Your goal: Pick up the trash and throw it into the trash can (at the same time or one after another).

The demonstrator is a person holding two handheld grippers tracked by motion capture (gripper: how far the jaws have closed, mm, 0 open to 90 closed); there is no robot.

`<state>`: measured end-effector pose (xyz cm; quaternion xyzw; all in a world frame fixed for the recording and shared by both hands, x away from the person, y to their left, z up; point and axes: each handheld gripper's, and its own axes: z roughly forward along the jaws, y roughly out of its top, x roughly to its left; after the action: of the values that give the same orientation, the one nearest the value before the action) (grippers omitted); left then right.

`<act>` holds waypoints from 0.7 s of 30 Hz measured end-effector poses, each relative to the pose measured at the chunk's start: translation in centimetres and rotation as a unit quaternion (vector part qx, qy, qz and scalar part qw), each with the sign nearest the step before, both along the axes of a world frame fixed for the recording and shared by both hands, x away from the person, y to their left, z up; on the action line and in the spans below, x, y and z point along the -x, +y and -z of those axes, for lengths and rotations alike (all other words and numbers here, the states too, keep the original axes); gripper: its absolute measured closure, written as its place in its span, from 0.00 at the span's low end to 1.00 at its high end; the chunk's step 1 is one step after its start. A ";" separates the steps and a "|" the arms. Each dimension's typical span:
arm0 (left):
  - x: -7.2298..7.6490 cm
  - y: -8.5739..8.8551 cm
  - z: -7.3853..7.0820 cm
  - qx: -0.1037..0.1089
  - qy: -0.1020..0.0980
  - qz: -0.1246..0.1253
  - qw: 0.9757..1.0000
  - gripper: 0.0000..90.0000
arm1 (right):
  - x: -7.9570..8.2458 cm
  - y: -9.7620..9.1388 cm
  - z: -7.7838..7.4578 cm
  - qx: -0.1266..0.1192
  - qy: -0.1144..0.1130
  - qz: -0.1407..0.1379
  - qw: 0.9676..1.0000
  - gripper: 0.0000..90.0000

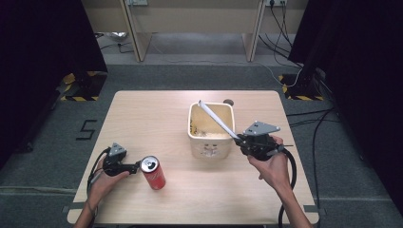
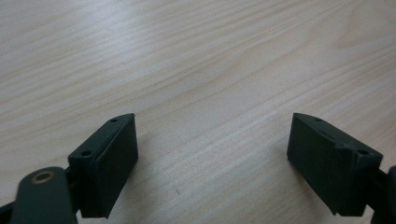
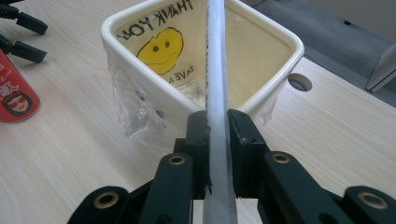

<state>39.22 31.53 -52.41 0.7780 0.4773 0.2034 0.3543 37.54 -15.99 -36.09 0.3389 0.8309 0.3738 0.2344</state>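
Note:
A cream square bin (image 1: pixel 193 137) stands near the middle of the table, lined with a clear bag printed with a yellow smiley face. My right gripper (image 1: pixel 239 138) is shut on one end of a long white strip (image 1: pixel 216 119) with a toothed edge. The strip slants up over the bin toward its far left corner. In the right gripper view the strip (image 3: pixel 215 56) runs between the pads (image 3: pixel 243 140), across the bin (image 3: pixel 105 37). A red drink can (image 1: pixel 154 175) stands at the front left. My left gripper (image 1: pixel 137 166) is open beside the can's top. Bare wood lies between the jaws of the left gripper (image 2: pixel 212 140).
A round cable hole (image 1: pixel 228 101) sits in the table behind the bin. The can (image 3: pixel 14 93) and the left gripper's jaws appear at the far left of the right gripper view. Cables trail on the floor to the right. Desks and black curtains stand beyond the table.

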 end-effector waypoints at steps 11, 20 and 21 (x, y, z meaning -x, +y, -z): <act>0.0 0.0 0.0 -0.001 0.001 0.001 1.000 0.17 | -0.7 0.6 -0.6 0.017 0.008 -0.006 1.000 0.88; 0.0 0.0 0.0 0.000 0.001 0.000 1.000 0.17 | -1.3 0.3 -1.3 -0.025 0.002 0.007 1.000 0.60; 0.0 0.0 0.0 -0.001 0.001 0.001 1.000 0.17 | -1.3 0.1 -1.7 -0.032 -0.002 0.013 0.999 0.57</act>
<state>39.21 31.54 -52.39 0.7787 0.4772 0.2025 0.3533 38.81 -15.89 -34.42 0.3561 0.8136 0.3976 0.2305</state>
